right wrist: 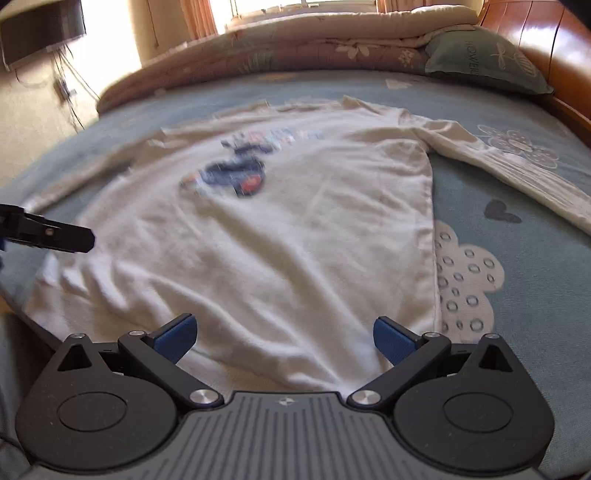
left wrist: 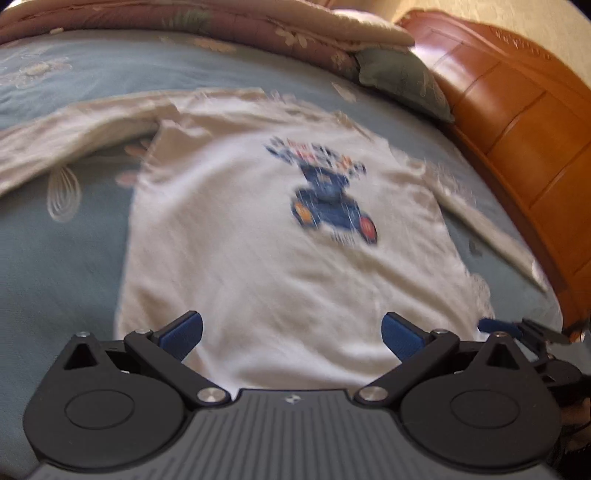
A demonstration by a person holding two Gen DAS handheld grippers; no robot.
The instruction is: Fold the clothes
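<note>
A white long-sleeved shirt [left wrist: 280,236] is lying face up and spread flat on a blue bedsheet [left wrist: 66,266], printed graphic [left wrist: 328,192] showing, hem nearest both cameras. In the left wrist view its sleeves are running out toward 10 o'clock and 4 o'clock; the collar end is pointing to 12 o'clock, toward a folded quilt [left wrist: 229,29] and a green pillow [left wrist: 402,81]. A wooden headboard [left wrist: 524,122] is standing at 2 o'clock.

Left gripper [left wrist: 291,336]: fingers standing wide apart, nothing between them, hovering just over the hem. Right gripper [right wrist: 282,341]: likewise spread and empty, over the hem near the shirt's right side seam. Both views are blurring, so contact with the cloth cannot be judged.

Handling, by judgement: thin knit, light, limp, no stiffness. It will be draping and dragging rather than holding shape, and sliding readily on the sheet. Wrinkles are bunching at 8 o'clock in the right wrist view. Best holds look to be the two hem corners, or a shoulder seam with the sleeve cuff, pinching both layers together so the under layer is not trailing behind.
</note>
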